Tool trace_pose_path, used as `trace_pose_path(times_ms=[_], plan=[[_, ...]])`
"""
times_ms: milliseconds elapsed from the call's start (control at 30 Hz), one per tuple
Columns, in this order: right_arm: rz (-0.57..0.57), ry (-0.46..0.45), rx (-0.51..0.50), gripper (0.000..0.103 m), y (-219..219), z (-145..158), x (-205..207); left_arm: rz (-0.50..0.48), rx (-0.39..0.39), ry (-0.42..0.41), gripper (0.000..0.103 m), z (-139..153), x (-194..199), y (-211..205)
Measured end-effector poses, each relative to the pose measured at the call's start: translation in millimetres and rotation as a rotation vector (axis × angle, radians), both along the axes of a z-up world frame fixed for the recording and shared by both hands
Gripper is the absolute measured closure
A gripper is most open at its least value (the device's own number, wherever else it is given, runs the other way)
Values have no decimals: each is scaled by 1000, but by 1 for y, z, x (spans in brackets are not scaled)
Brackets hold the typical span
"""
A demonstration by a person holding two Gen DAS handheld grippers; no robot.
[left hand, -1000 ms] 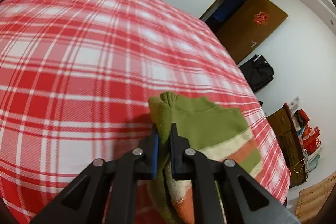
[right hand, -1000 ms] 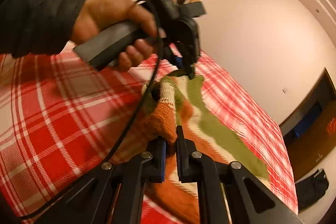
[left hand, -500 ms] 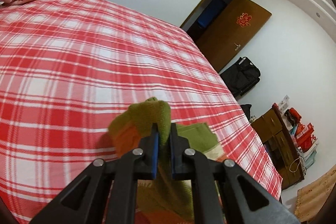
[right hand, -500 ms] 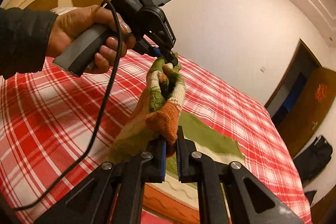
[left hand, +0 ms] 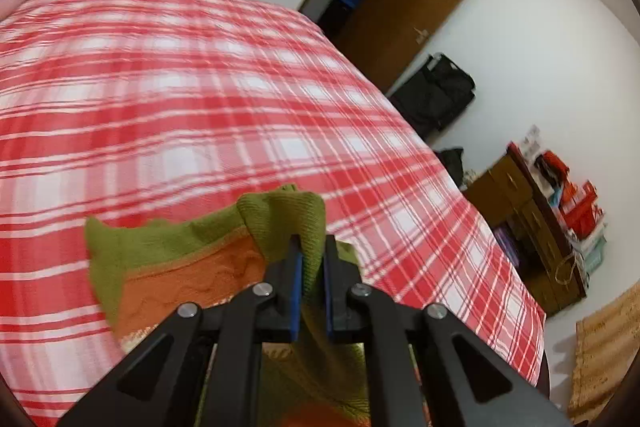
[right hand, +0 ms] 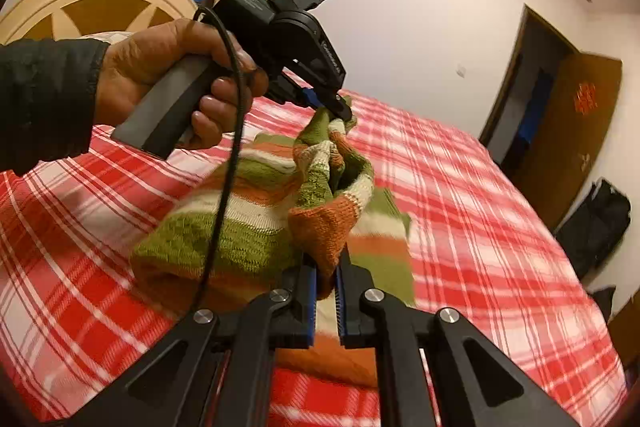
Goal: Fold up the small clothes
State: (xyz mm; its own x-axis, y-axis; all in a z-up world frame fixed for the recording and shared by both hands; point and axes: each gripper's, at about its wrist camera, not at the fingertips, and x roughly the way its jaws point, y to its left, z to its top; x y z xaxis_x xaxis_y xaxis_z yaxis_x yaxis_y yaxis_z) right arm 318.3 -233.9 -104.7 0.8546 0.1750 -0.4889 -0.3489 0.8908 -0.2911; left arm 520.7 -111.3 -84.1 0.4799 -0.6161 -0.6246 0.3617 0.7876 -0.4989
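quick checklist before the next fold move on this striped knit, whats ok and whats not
1. Left gripper clamped on the striped knit: ok.
2. Right gripper clamped on an orange edge: ok.
3. Knit lifted between both grippers, part still on the bed: ok.
4. Bedspread free ahead of the knit: ok.
5. Cable draped across the knit: not ok.
6. Edges aligned: cannot tell, bunched.

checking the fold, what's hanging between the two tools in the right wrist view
Only the striped knit garment: it runs from the left tool above to the right tool below, bunched and lifted off the plaid bedspread, seen in the right wrist view.
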Motion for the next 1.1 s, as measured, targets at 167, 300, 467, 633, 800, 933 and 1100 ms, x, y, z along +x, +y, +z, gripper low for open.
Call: trace_pose_path(times_ms=[167, 300, 467, 633, 800, 933, 1100], plan=[[-45, 41, 13, 96, -28, -6, -8, -75, 29, -3, 95, -9, -2, -48], [-71, 108, 58, 96, -43, -19, -4, -99, 90, -6, 94, -25, -1, -77], [-86, 188, 114, 96, -55, -30, 2, -99, 124, -15, 90, -31, -8, -92], [-113, 228, 196, 70, -74, -30, 2, -115, 170, -109, 55, -8, -32, -86], [-197, 158, 227, 59, -93, -7, -7, -71, 238, -190, 37, 3, -71, -45], [-110, 112, 271, 59, -77, 27, 3, -21, 286, -184, 32, -11, -92, -19], [45, 158, 328, 59, -43, 45, 52, -17, 282, -136, 28, -40, -121, -5]])
